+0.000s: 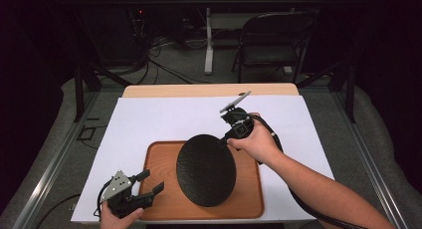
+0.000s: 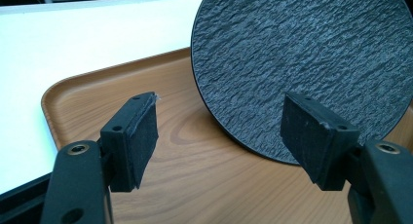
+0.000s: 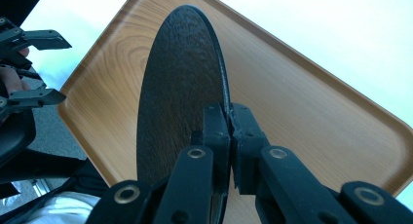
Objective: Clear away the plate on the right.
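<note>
A round black slate-textured plate [image 1: 205,170] is held tilted over the wooden tray [image 1: 159,157], its near side down at the tray. My right gripper [image 1: 224,141] is shut on the plate's far right rim; in the right gripper view the plate [image 3: 180,97] runs edge-on between the closed pads, with the gripper [image 3: 229,129] pinching its rim. My left gripper [image 1: 152,181] hovers open at the tray's front left edge. In the left gripper view its pads [image 2: 141,136] stand wide apart, gripper [image 2: 221,139] empty, the plate [image 2: 302,63] just beyond them over the tray [image 2: 117,87].
The tray lies on a white sheet [image 1: 149,119] covering the table. A folding chair [image 1: 273,40] and a table leg [image 1: 209,40] stand on the floor behind. Metal rails [image 1: 50,164] run along both sides of the table.
</note>
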`<action>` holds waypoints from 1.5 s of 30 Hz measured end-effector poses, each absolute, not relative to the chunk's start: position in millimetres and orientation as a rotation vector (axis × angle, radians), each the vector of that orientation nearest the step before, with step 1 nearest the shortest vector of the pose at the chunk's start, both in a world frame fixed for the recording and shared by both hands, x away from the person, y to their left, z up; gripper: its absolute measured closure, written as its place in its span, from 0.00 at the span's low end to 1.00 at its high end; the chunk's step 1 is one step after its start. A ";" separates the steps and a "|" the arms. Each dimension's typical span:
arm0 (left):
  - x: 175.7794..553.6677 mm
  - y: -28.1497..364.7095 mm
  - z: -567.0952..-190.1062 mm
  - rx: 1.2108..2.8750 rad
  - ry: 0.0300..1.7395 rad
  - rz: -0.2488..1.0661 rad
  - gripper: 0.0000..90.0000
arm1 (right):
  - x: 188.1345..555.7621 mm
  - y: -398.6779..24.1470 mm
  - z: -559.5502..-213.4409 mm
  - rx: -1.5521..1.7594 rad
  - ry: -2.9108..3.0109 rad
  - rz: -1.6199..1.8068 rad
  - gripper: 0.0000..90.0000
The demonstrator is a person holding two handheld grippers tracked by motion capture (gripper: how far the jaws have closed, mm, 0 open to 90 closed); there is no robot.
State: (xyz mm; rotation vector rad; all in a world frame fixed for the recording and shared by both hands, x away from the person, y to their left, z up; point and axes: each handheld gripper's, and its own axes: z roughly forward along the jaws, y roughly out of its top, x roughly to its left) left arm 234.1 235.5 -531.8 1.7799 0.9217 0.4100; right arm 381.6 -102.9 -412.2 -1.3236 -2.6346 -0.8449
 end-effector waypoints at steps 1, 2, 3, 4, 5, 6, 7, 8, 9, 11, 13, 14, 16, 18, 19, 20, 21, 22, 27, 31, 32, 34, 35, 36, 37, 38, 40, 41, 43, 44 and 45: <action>234.1 235.5 -531.8 1.780 0.922 0.410 0.33 | 381.6 -102.9 -412.2 -1.324 -2.635 -0.845 0.96; 234.1 235.3 -531.9 1.780 0.923 0.410 0.33 | 381.7 -103.7 -413.2 -1.328 -2.631 -0.847 0.96; 234.1 235.3 -531.9 1.779 0.923 0.410 0.33 | 381.8 -104.2 -413.6 -1.331 -2.629 -0.845 0.96; 234.1 235.3 -531.9 1.779 0.923 0.410 0.33 | 381.8 -104.2 -413.6 -1.331 -2.629 -0.845 0.96; 234.1 235.2 -531.9 1.779 0.923 0.410 0.33 | 382.0 -104.6 -413.9 -1.330 -2.632 -0.841 0.96; 234.1 235.2 -531.9 1.780 0.922 0.410 0.33 | 382.1 -105.0 -414.6 -1.333 -2.633 -0.838 0.96; 234.1 235.3 -531.9 1.780 0.922 0.410 0.33 | 382.1 -105.2 -414.9 -1.332 -2.636 -0.837 0.96; 234.1 235.5 -531.8 1.781 0.921 0.410 0.33 | 382.2 -105.6 -415.4 -1.333 -2.638 -0.834 0.96; 234.0 235.5 -531.8 1.781 0.921 0.411 0.33 | 382.3 -106.0 -415.9 -1.335 -2.639 -0.830 0.96; 234.0 235.2 -531.9 1.781 0.922 0.411 0.33 | 382.8 -106.8 -416.8 -1.337 -2.635 -0.829 0.96; 234.0 235.1 -531.9 1.782 0.921 0.411 0.33 | 383.2 -107.9 -417.8 -1.338 -2.635 -0.825 0.95; 234.1 235.1 -531.9 1.782 0.922 0.411 0.33 | 383.4 -108.4 -418.5 -1.340 -2.636 -0.824 0.95; 234.1 235.2 -531.9 1.781 0.922 0.411 0.33 | 384.5 -110.6 -421.4 -1.351 -2.627 -0.820 0.95; 234.1 235.1 -531.9 1.782 0.922 0.411 0.33 | 385.4 -112.4 -423.8 -1.362 -2.619 -0.814 0.95; 234.1 235.1 -532.0 1.783 0.922 0.412 0.33 | 385.4 -112.4 -423.8 -1.362 -2.619 -0.814 0.95; 234.1 235.1 -532.0 1.784 0.921 0.412 0.33 | 386.4 -114.4 -426.3 -1.363 -2.618 -0.812 0.94; 234.1 235.1 -532.0 1.784 0.922 0.412 0.33 | 386.6 -115.5 -427.2 -1.365 -2.613 -0.811 0.94; 234.0 235.1 -532.0 1.783 0.922 0.412 0.33 | 386.6 -115.5 -427.2 -1.365 -2.613 -0.811 0.94; 234.1 235.1 -532.0 1.784 0.921 0.412 0.33 | 388.5 -121.1 -434.1 -1.380 -2.599 -0.809 0.94; 234.0 235.0 -532.0 1.783 0.922 0.412 0.33 | 390.1 -124.9 -439.7 -1.404 -2.575 -0.799 0.93; 234.1 235.1 -532.1 1.784 0.920 0.410 0.33 | 391.0 -126.2 -441.4 -1.397 -2.580 -0.801 0.93; 234.2 235.1 -532.1 1.785 0.919 0.409 0.33 | 391.5 -127.4 -443.8 -1.410 -2.569 -0.797 0.93; 234.2 235.0 -532.1 1.784 0.919 0.408 0.33 | 391.7 -127.9 -445.3 -1.418 -2.562 -0.801 0.92; 234.2 235.0 -532.2 1.784 0.919 0.408 0.33 | 392.2 -129.0 -446.8 -1.416 -2.562 -0.798 0.92; 234.2 235.0 -532.2 1.785 0.918 0.408 0.33 | 392.5 -129.5 -448.4 -1.423 -2.556 -0.798 0.92; 234.3 235.2 -532.1 1.788 0.917 0.409 0.33 | 393.7 -131.1 -450.7 -1.410 -2.567 -0.802 0.92; 234.2 235.1 -532.1 1.786 0.918 0.408 0.33 | 394.6 -132.8 -454.1 -1.425 -2.553 -0.788 0.91; 234.3 235.3 -532.1 1.789 0.917 0.409 0.33 | 394.5 -133.6 -456.2 -1.447 -2.535 -0.775 0.91; 234.3 235.2 -532.1 1.789 0.918 0.407 0.33 | 396.1 -136.1 -460.7 -1.438 -2.538 -0.781 0.91; 234.4 234.8 -532.4 1.783 0.921 0.409 0.33 | 396.7 -137.4 -462.5 -1.440 -2.522 -0.796 0.91; 234.4 234.7 -532.4 1.783 0.921 0.409 0.33 | 397.2 -138.8 -462.8 -1.438 -2.516 -0.797 0.91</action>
